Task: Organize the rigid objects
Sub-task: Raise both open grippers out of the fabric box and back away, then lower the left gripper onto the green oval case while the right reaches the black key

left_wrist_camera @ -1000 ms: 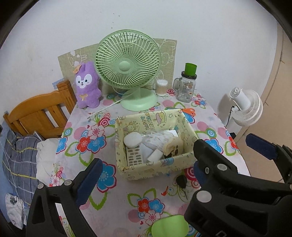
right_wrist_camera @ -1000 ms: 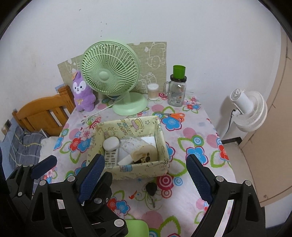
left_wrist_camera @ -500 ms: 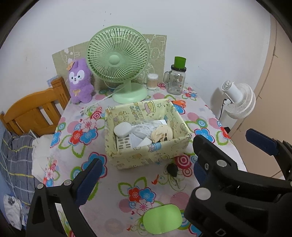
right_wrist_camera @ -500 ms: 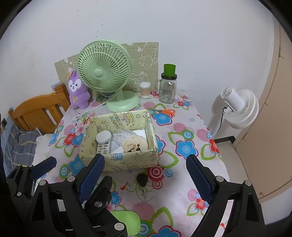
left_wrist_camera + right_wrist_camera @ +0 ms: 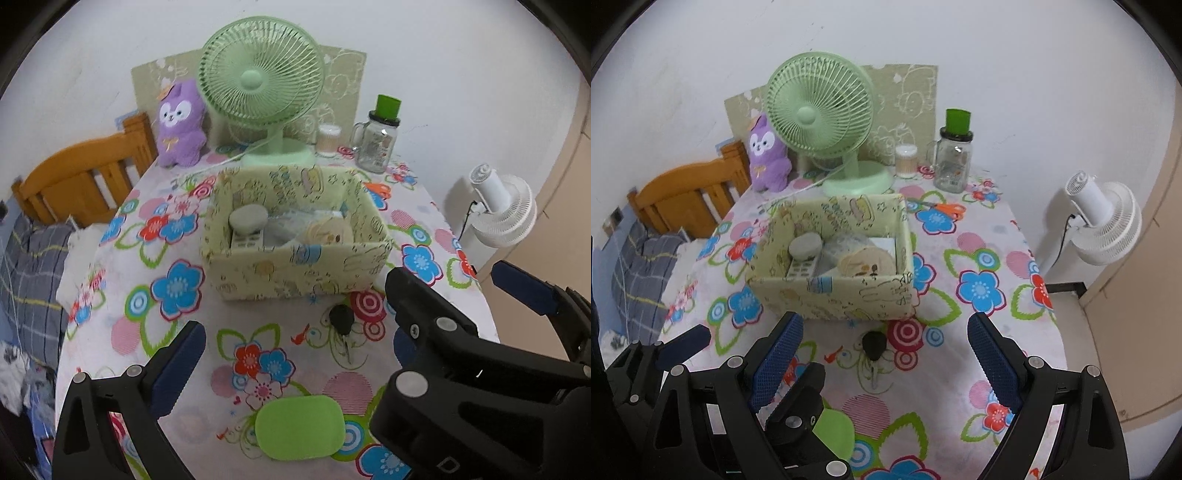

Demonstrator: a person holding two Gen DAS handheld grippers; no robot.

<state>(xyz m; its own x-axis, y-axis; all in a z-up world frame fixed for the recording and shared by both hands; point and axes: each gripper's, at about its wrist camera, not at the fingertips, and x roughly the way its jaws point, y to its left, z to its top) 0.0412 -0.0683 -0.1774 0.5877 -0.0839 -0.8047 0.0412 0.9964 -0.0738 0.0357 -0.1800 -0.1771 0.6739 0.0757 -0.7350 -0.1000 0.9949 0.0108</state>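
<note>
A yellow-patterned storage box (image 5: 295, 266) sits on the flowered tablecloth (image 5: 979, 240) and serves as the landmark. Inside it lie a white remote (image 5: 246, 242), a pale round case (image 5: 248, 218) and a cream pouch (image 5: 866, 262). A black car key (image 5: 873, 345) lies just in front of the box, a green oval case (image 5: 299, 428) nearer still. The left gripper (image 5: 284, 354) and right gripper (image 5: 886, 365) both hover before the box, jaws spread wide, holding nothing.
</note>
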